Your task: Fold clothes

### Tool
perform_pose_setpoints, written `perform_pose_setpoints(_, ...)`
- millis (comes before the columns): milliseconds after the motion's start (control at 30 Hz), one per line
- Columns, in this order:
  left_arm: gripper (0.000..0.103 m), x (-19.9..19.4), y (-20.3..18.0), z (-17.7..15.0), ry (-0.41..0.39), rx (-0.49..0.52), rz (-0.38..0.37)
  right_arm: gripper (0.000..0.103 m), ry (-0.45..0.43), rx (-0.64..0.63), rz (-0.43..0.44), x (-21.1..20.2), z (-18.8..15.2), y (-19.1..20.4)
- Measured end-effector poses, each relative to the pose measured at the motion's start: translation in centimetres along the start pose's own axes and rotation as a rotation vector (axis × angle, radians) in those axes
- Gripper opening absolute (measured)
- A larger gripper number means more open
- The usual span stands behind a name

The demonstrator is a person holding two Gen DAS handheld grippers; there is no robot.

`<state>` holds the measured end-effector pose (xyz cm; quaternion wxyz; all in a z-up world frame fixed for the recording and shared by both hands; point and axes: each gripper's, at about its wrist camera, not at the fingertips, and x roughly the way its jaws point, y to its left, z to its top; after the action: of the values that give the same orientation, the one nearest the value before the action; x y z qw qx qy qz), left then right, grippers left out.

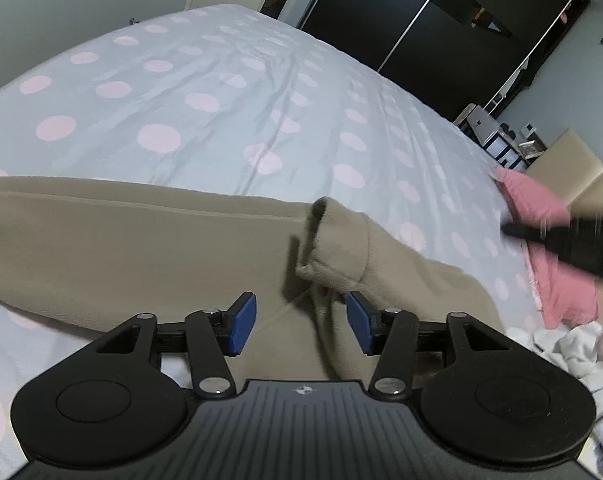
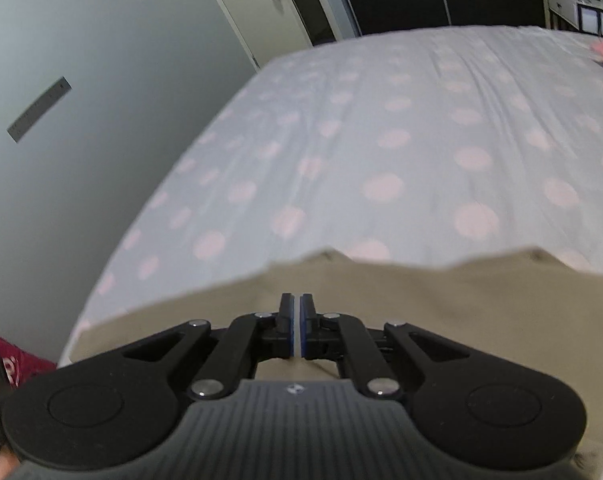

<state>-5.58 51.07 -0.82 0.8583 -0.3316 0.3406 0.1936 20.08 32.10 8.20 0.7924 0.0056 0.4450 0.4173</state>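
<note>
A beige garment [image 1: 121,248] lies spread on the bed; one sleeve cuff [image 1: 337,240] is folded up over it. My left gripper [image 1: 301,320] is open, its blue pads on either side of a fold of the beige cloth just below the cuff. In the right wrist view my right gripper [image 2: 297,322] is shut above the beige garment [image 2: 441,304], its pads nearly touching; I cannot tell if cloth is pinched between them. The right gripper also shows as a dark blurred shape at the right edge of the left wrist view [image 1: 573,240].
The bed has a pale blue sheet with pink dots [image 1: 221,92]. A pink cloth [image 1: 549,240] and a white cloth [image 1: 561,344] lie at the right. Dark wardrobe doors [image 1: 441,12] stand behind the bed. A grey wall [image 2: 61,140] is at the left.
</note>
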Motion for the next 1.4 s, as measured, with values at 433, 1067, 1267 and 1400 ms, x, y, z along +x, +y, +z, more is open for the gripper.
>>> perform_pose_setpoints(433,0.057,7.2,-1.2,0.3,0.051,-0.147,-0.071,0.034,0.045,-0.007,-0.145,-5.0,-12.4,-13.3)
perform_pose_setpoints(1067,0.042,14.6,-0.4,-0.5,0.076,-0.29,-0.103,0.076,0.053,-0.127,-0.439,-2.7,-16.0,-21.0)
perform_pose_setpoints(1267,0.015,13.1,-1.7,-0.3,0.004,-0.226,-0.128,0.037,-0.017,-0.095,-0.396,-3.6,-15.6,-22.5)
perform_pose_setpoints(1400,0.015,9.7,-3.0,-0.1,-0.058,-0.192,-0.186,0.019,-0.04,-0.074,-0.404,-4.4,-14.9,-22.3)
